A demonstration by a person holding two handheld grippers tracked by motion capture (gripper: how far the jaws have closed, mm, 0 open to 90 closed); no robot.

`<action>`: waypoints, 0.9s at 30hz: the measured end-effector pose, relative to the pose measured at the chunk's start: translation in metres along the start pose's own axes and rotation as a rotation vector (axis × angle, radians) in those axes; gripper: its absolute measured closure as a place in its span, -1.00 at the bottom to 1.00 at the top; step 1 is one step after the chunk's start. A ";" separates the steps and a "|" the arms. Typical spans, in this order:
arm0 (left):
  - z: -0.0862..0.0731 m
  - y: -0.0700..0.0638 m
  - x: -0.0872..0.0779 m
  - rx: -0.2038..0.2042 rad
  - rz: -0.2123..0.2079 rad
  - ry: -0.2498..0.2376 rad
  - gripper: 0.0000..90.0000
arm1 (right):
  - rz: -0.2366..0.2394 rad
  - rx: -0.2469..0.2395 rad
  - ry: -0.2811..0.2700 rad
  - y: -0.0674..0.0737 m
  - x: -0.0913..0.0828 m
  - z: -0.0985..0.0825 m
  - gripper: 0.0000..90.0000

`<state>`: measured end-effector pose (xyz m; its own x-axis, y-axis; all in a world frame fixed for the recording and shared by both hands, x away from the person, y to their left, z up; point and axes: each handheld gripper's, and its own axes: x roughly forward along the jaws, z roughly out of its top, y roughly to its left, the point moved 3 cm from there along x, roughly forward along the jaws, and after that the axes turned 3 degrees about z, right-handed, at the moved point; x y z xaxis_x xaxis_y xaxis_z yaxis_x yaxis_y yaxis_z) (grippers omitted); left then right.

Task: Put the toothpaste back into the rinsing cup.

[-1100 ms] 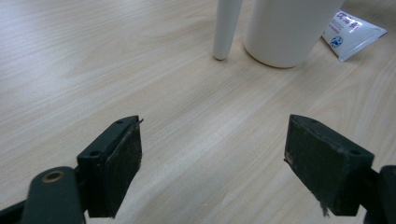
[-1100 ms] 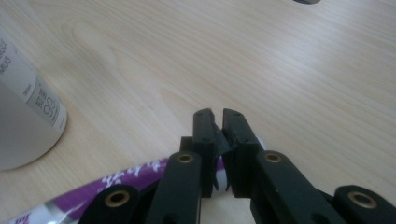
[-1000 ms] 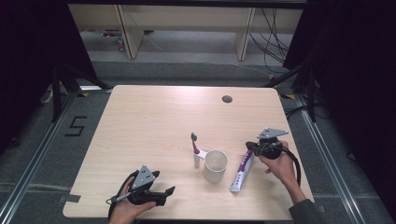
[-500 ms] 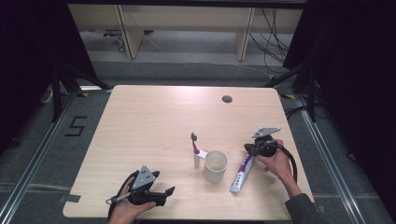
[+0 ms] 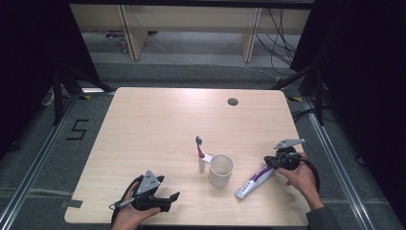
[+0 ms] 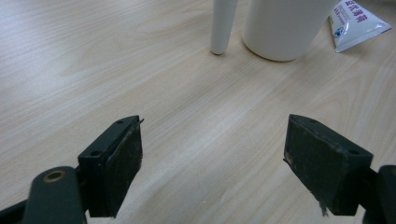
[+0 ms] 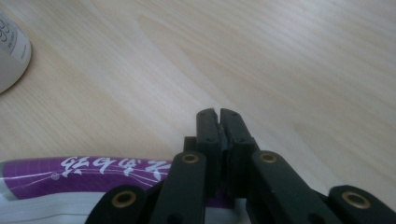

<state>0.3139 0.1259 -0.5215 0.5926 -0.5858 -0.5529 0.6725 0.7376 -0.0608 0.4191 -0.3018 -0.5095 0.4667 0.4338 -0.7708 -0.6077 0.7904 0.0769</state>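
Toothpaste tube (image 5: 254, 181): lies flat on the tabletop (image 5: 158, 129), front right, just right of the cup (image 5: 220, 169), running diagonally with its flat crimped tail toward the front edge and its cap end up at the right gripper (image 5: 275, 162).

Looks: white and purple, white lettering on the purple band. In the left gripper view the crimped tail (image 6: 357, 23) peeks out past the cup (image 6: 285, 28).

Handling guess: light, soft-walled, squashes if you pinch the belly, and the skin looks glossy so probably a bit slippery. Not fragile, but a hard squeeze mid-body could push paste at the cap.

Where to grab: I'd go for the shoulder near the cap, where it's stiffest, or across the flat crimp. The middle would just fold.

Right gripper: jaws pressed together, nothing between them as far as I can tell. In the right gripper view they sit over the purple end of the tube (image 7: 84, 175), with the tips pointing past it onto bare wood. Touching or just hovering? Can't say.

Left gripper (image 5: 173, 196): jaws wide apart, empty, resting low at the front left, well away from the tube.

Neighbours: a toothbrush (image 5: 200, 154) stands upright just left of the cup.
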 end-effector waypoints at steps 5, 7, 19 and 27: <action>0.000 0.000 0.000 0.004 0.001 0.006 -0.58 | -0.002 -0.006 0.022 -0.004 -0.010 -0.008 0.92; 0.000 0.000 0.000 0.003 -0.002 0.006 -0.58 | 0.000 0.005 0.004 -0.003 -0.015 -0.014 0.92; 0.000 -0.001 0.002 -0.008 -0.001 0.003 -0.58 | 0.004 -0.006 0.010 0.007 -0.034 -0.036 0.88; 0.000 -0.001 0.003 -0.009 -0.004 0.003 -0.58 | 0.038 -0.161 0.026 0.018 -0.049 -0.033 0.35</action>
<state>0.3148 0.1235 -0.5229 0.5888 -0.5877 -0.5549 0.6707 0.7384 -0.0704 0.3643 -0.3233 -0.4914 0.4258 0.4489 -0.7856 -0.7208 0.6932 0.0054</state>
